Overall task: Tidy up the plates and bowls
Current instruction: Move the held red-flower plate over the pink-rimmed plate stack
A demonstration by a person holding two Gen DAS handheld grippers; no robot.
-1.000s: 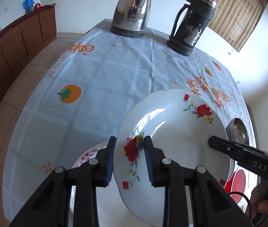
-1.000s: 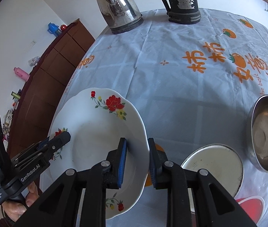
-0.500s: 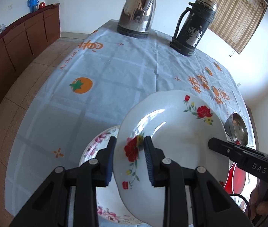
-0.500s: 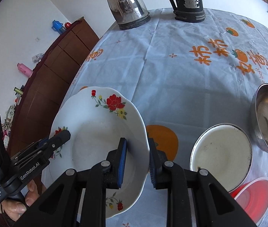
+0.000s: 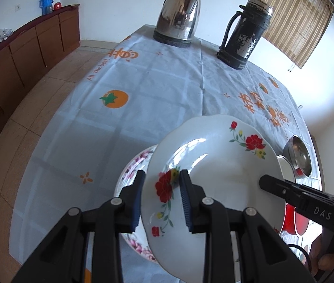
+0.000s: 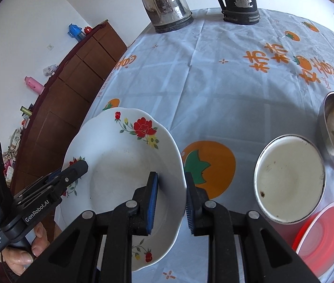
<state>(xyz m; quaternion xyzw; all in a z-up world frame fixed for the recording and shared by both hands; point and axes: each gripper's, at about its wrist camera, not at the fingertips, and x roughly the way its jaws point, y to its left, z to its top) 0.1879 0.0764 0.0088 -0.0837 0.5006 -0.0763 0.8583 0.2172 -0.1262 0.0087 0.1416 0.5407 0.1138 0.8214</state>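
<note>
Both grippers, left gripper point(image 5: 161, 198) and right gripper point(image 6: 170, 202), pinch opposite rims of the red-flowered plate point(image 5: 214, 179).

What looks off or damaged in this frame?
The flask at the table's far end has badly flaked black paint with bare metal showing. The enamel bowl has dark specks inside. The floral plate, held by both grippers, looks intact.

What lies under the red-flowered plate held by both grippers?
Under the red-flowered plate, the left wrist view shows a pink-flowered plate on the tablecloth. Only its left rim shows; the rest is covered.
</note>
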